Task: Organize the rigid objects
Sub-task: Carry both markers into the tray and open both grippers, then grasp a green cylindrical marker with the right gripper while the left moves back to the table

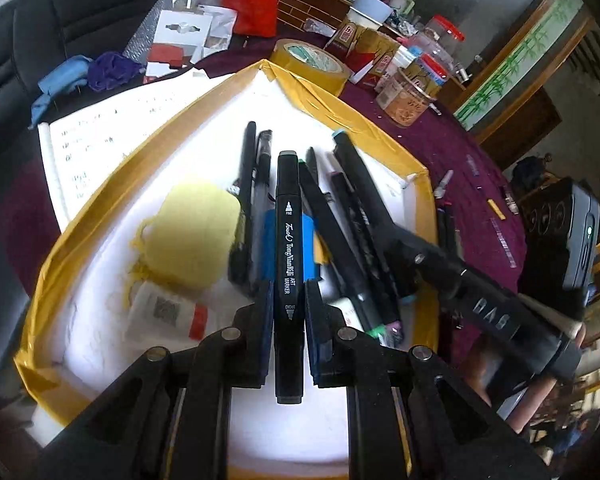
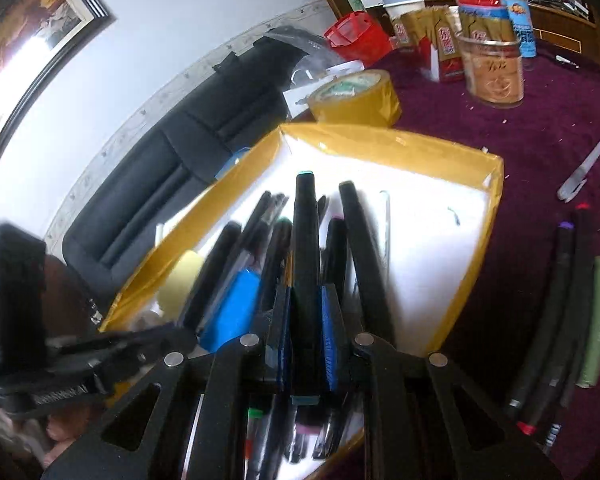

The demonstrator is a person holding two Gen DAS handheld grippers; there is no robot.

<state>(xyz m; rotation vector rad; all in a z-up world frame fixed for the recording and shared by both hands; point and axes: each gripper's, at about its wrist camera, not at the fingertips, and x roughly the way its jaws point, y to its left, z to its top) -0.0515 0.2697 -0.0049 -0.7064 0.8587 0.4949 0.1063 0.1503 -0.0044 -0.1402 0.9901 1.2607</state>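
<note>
A white tray with yellow-taped walls [image 1: 112,184] [image 2: 420,144] holds several black markers and pens, a yellow sponge [image 1: 196,232] and a blue block [image 1: 269,240]. My left gripper [image 1: 287,300] is shut on a black art marker [image 1: 287,240], held lengthwise above the tray. My right gripper [image 2: 306,312] is shut on a black marker with teal ends [image 2: 306,240] over the pile of markers. The right gripper also shows at the right in the left wrist view [image 1: 480,296], reaching into the tray.
A roll of yellow tape [image 1: 312,64] [image 2: 356,100] stands behind the tray on the purple cloth [image 2: 540,128]. Jars and boxes [image 1: 412,84] [image 2: 492,64] stand further back. Several loose markers [image 2: 556,320] and a white clip [image 2: 580,172] lie right of the tray. An open notebook [image 1: 100,140] lies to the left.
</note>
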